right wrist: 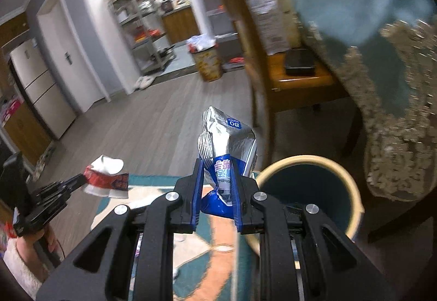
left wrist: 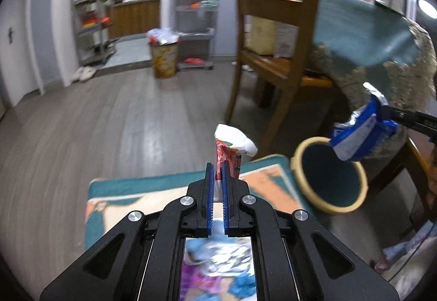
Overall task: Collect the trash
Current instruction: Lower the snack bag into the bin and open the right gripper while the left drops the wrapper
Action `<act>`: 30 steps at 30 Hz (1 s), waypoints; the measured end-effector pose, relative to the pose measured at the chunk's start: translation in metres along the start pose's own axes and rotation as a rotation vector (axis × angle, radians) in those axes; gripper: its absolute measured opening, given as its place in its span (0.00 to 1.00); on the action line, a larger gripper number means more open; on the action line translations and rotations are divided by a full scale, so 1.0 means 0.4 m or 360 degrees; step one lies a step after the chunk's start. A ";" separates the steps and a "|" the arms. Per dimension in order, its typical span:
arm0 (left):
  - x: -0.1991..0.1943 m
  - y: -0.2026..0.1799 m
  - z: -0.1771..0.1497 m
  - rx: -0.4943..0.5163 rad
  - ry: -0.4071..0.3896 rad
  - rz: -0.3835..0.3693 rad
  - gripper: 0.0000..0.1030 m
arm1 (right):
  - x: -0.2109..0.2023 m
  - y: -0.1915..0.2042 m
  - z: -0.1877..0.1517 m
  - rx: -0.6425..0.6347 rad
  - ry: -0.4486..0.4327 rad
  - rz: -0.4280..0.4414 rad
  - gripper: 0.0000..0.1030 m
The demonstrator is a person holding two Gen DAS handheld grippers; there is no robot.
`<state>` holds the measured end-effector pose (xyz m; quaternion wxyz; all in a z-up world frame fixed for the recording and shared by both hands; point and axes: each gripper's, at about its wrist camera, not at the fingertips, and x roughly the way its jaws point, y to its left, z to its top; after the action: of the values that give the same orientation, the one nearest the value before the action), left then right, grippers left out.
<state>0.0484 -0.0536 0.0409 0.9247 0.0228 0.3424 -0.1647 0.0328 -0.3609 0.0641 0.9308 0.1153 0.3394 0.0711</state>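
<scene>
Left gripper is clamped tight on a red-and-white wrapper — pads nearly together, with only the thin foil pinched between them. The wrapper sticks up past the fingertips, its crumpled white end on top. From the right wrist view the same wrapper hangs off the left gripper's tip at the left edge, clear of the floor.

Right gripper is closed on a blue-and-silver snack bag, jaws a bit apart because the crumpled bag fills the gap. The silver end stands upright above the fingers. In the left wrist view that bag sits in the right gripper just above the bin's near rim.

Bin — round, teal inside, cream rim — stands on the floor beside a patterned rug, next to a wooden chair. In the right wrist view the bin opening is just right of the bag, close under it. Neither piece is in the bin; both are held in the air near it.

A teal cloth with pale lace trim drapes down at right, above the bin. Both views are motion-blurred.
</scene>
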 end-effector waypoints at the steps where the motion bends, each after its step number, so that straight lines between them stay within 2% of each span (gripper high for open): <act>1: 0.008 -0.016 0.004 0.0015 0.0002 -0.0019 0.06 | 0.002 -0.020 0.000 0.0016 0.0001 -0.0015 0.17; 7: 0.100 -0.165 0.023 0.0121 0.0052 -0.0168 0.06 | 0.015 -0.130 -0.005 0.0060 0.0033 -0.0151 0.17; 13: 0.208 -0.312 -0.003 0.0243 0.0155 -0.0299 0.06 | 0.071 -0.222 -0.048 0.0138 0.0169 -0.0251 0.17; 17: 0.290 -0.398 -0.039 0.0307 0.0250 -0.0355 0.06 | 0.102 -0.245 -0.070 0.0177 0.0247 -0.0253 0.17; 22: 0.359 -0.462 -0.080 0.0367 0.0332 -0.0375 0.06 | 0.115 -0.249 -0.082 0.0146 0.0275 -0.0293 0.19; 25: 0.386 -0.490 -0.102 0.0395 0.0346 -0.0363 0.07 | 0.113 -0.257 -0.087 0.0134 0.0264 -0.0341 0.24; 30: 0.390 -0.481 -0.100 0.0366 0.0335 -0.0358 0.14 | 0.105 -0.268 -0.073 0.0138 0.0228 -0.0374 0.45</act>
<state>0.0726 -0.2744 -0.0759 0.8509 0.1069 0.4165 -0.3017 0.0516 -0.4506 -0.0116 0.9003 0.1093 0.4190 -0.0451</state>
